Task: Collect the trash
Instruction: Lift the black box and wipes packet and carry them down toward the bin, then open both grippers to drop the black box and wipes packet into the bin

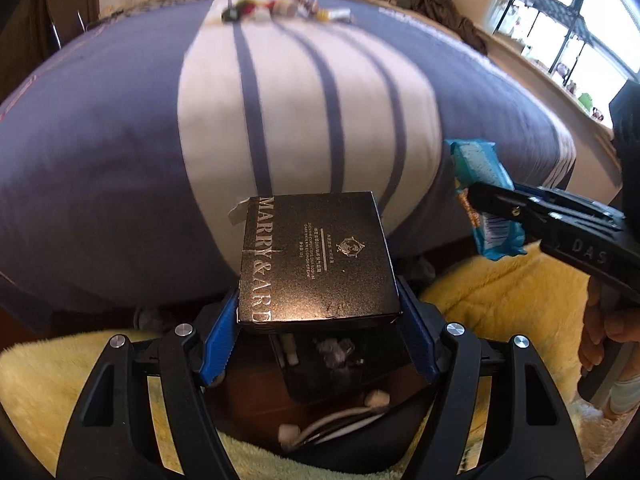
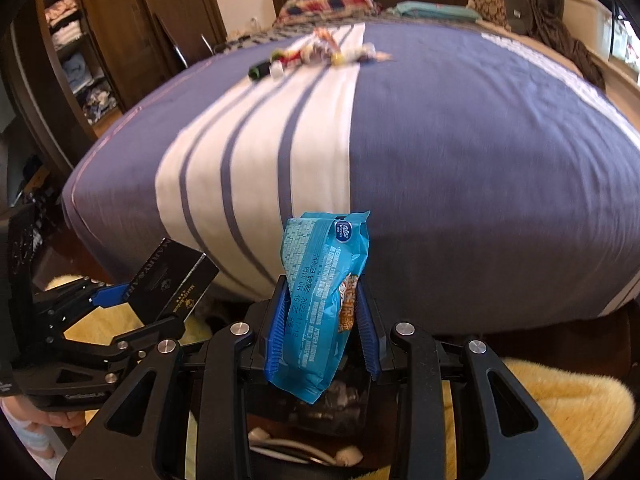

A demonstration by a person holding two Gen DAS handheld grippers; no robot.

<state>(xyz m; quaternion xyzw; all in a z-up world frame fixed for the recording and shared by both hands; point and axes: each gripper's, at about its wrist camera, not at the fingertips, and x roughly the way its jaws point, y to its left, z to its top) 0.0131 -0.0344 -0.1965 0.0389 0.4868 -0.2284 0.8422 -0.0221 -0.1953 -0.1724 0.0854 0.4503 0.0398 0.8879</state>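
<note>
Our left tool (image 1: 318, 316) is clamped on a black box (image 1: 316, 256), held just off the foot of the bed (image 1: 120, 160). Our right tool (image 2: 326, 320) grips a blue wrapper (image 2: 320, 300) upright beside it. Below both, we see a dark bin (image 1: 344, 368) on a yellow rug (image 1: 500, 300). More litter (image 2: 320, 54) lies far up the bed, near the pillows (image 2: 328, 2).

Left gripper (image 1: 320, 312) closed, blue fingers (image 1: 218, 344) pressed on both sides of a black box (image 1: 318, 256). Right gripper (image 2: 326, 320) clamped on a blue wrapper (image 2: 320, 300), beside the left.
</note>
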